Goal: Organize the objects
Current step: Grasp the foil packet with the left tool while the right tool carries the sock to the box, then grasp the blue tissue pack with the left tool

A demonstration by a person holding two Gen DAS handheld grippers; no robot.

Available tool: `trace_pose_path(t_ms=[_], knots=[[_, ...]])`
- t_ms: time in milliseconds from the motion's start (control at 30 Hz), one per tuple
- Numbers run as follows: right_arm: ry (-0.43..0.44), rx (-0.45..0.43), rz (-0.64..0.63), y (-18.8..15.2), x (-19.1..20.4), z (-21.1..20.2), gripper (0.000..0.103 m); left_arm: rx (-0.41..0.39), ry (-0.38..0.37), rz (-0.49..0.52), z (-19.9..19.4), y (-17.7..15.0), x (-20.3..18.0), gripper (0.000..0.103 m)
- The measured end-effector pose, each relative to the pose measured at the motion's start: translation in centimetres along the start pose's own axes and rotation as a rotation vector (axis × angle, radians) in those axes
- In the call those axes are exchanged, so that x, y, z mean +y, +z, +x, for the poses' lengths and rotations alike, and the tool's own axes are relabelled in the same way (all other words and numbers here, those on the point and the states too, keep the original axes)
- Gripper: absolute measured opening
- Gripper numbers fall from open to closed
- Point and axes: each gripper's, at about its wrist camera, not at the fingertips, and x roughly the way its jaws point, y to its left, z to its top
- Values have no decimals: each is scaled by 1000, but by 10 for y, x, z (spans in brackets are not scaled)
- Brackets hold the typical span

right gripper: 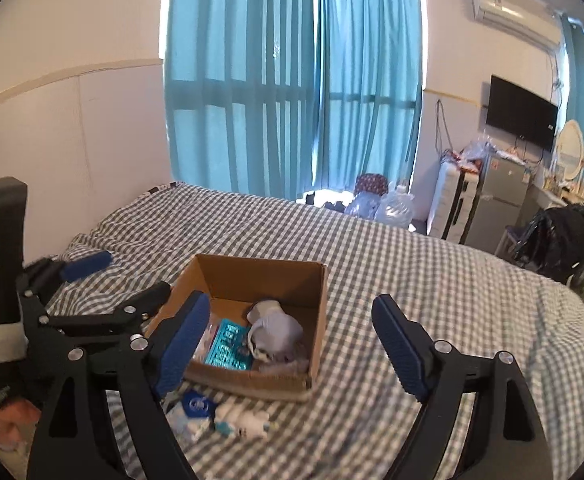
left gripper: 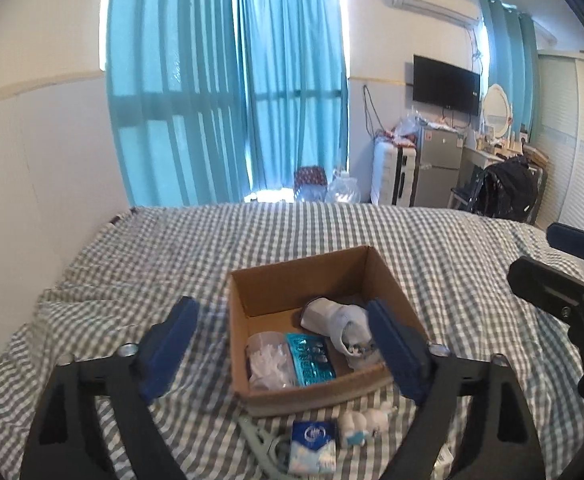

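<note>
Before the box (left gripper: 315,276), only the left view shows a hanger (left gripper: 258,438). Left gripper (left gripper: 288,344) and right gripper (right gripper: 292,344) hang above it, wide, empty.

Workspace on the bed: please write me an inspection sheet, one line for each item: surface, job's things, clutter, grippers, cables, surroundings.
Surface: bed with a grey checked cover, wrinkled at the left.
Job's things: open cardboard box holding a grey sock, a teal packet and a clear bag of white pieces; in front of the box, on the cover, a tissue pack, a small white toy and a pale clip.
Clutter: nothing seen.
Grippers: left gripper open, nothing between its pads; right gripper open, nothing between its pads.
Cables: cords hang on the far wall.
Surroundings: blue curtains, television, small fridge, suitcase.
</note>
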Motion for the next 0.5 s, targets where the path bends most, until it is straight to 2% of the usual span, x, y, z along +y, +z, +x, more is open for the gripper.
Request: trace_pose_path(t_ms=[33, 233, 500], knots=[[-4, -7, -3, -1, 2, -11, 87, -8, 5, -5, -6, 0, 1, 103], [-21, -46, -2, -12, 7, -70, 89, -15, 24, -28, -43, -12, 10, 103], [-28, -40, -15, -42, 16, -93, 89, -1, 40, -32, -67, -44, 14, 103]])
